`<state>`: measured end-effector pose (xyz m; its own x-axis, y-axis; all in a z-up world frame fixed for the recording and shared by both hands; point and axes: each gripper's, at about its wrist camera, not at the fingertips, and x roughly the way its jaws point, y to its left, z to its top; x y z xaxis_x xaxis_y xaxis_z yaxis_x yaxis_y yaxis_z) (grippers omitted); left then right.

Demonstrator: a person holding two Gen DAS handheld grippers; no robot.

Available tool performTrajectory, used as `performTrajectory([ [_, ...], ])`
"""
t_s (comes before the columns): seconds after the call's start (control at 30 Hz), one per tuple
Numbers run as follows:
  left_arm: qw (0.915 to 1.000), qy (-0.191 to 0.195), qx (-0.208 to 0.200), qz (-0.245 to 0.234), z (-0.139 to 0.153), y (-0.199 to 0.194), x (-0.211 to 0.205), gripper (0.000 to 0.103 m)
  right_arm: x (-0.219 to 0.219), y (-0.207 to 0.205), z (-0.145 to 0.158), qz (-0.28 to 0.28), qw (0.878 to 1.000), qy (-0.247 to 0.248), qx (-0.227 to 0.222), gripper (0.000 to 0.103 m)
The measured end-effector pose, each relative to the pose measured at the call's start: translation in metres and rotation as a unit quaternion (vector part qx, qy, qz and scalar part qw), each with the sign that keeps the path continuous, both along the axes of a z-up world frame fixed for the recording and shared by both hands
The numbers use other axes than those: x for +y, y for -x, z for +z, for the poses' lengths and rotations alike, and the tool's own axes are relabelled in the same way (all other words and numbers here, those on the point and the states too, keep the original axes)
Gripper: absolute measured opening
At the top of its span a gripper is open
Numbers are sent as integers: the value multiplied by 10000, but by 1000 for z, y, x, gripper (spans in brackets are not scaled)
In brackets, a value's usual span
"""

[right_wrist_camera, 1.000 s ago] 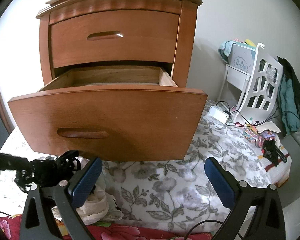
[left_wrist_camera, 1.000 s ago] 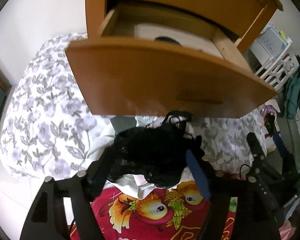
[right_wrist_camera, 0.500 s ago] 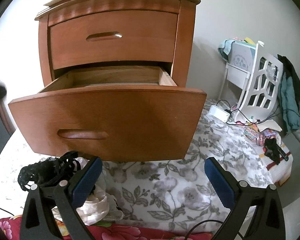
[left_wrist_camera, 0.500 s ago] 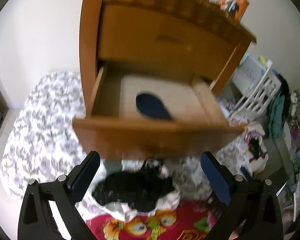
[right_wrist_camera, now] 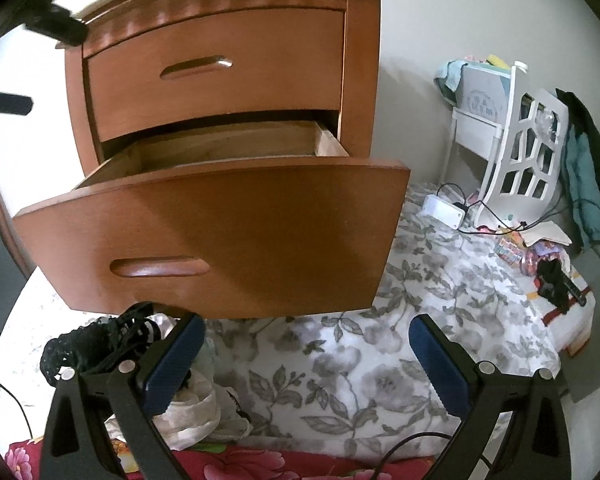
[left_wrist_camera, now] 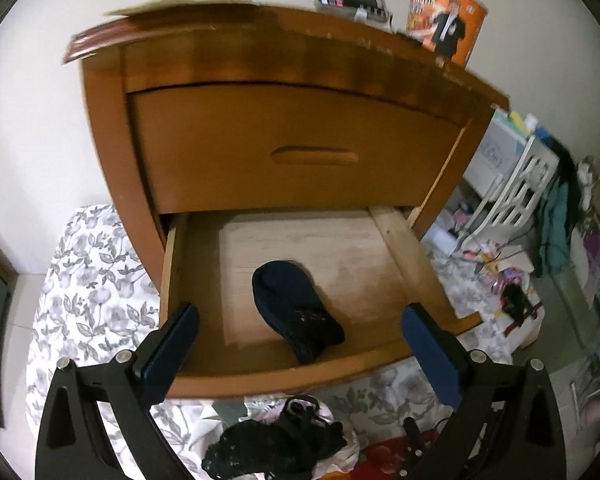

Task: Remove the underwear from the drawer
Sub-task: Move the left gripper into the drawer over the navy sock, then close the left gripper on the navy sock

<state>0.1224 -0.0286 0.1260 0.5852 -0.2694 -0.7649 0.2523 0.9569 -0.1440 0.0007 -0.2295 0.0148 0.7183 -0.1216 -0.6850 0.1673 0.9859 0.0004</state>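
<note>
left tool (left_wrist_camera: 300, 344) gapes over dark underwear (left_wrist_camera: 296, 312); right view hides it

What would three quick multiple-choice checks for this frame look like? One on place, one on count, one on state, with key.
1. Where does the dark garment that is still to be taken out lie?
A. On top of the nightstand
B. On the floor of the open lower drawer
C. Between the left gripper's pads

2. How many drawers does the nightstand show?
A. One
B. Two
C. Four

3. How does the left gripper stand?
A. Open and empty
B. Shut on the black lace piece
C. Shut on the drawer front

Key: 1 B, the left wrist view shows it on the drawer bottom near the front panel. 2 B, the right wrist view shows an upper drawer shut and the lower one pulled out. 3 A, its jaws have just been opening, its pads stand wide apart with nothing between them, and the black lace piece lies on the pile below.
</note>
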Motion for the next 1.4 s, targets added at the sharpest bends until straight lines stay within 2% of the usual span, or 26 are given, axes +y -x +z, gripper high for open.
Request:
performTrajectory([
  [0.17, 9978, -154, 636, 120, -23, -31, -11, 101, -3, 0, -1, -9, 10000, -86, 29, 103],
  [0.27, 9933, -123, 1144, 99, -43, -50, -16, 101, -4, -1, -2, -14, 9999, -140, 53, 103],
  [0.4, 9848, -308, 1708, 117, -68, -70, -27, 101, -6, -3, -4, -4, 9998, -190, 94, 103],
  [0.47, 9785, -522, 1996, 42, -83, -80, -36, 101, -7, -4, -5, 2, 9997, -219, 119, 103],
  [0.6, 9673, -569, 2471, -55, -105, -91, -45, 101, -11, -6, -8, -10, 9994, -309, 170, 103],
  [0.73, 9571, -601, 2831, -136, -123, -96, -54, 101, -15, -8, -11, -56, 9987, -438, 240, 103],
  [0.93, 9468, -847, 3083, -358, -141, -94, -69, 99, -19, -11, -13, -76, 9981, -521, 317, 103],
  [1.0, 9456, -860, 3114, -390, -144, -92, -72, 91, -20, -10, -14, -75, 9980, -534, 325, 103],
  [1.07, 9444, -812, 3164, -384, -147, -91, -74, 76, -20, -11, -14, -77, 9980, -542, 331, 103],
  [1.1, 9446, -814, 3157, -383, -147, -91, -74, 74, -20, -11, -14, -78, 9979, -543, 333, 103],
  [1.27, 9473, -764, 3086, -398, -149, -87, -75, 50, -20, -11, -14, -77, 9980, -532, 331, 103],
  [1.33, 9485, -757, 3045, -427, -149, -85, -75, 47, -21, -11, -13, -77, 9980, -528, 329, 103],
  [1.4, 9505, -744, 2984, -433, -148, -84, -70, 38, -20, -11, -13, -75, 9982, -506, 328, 103],
])
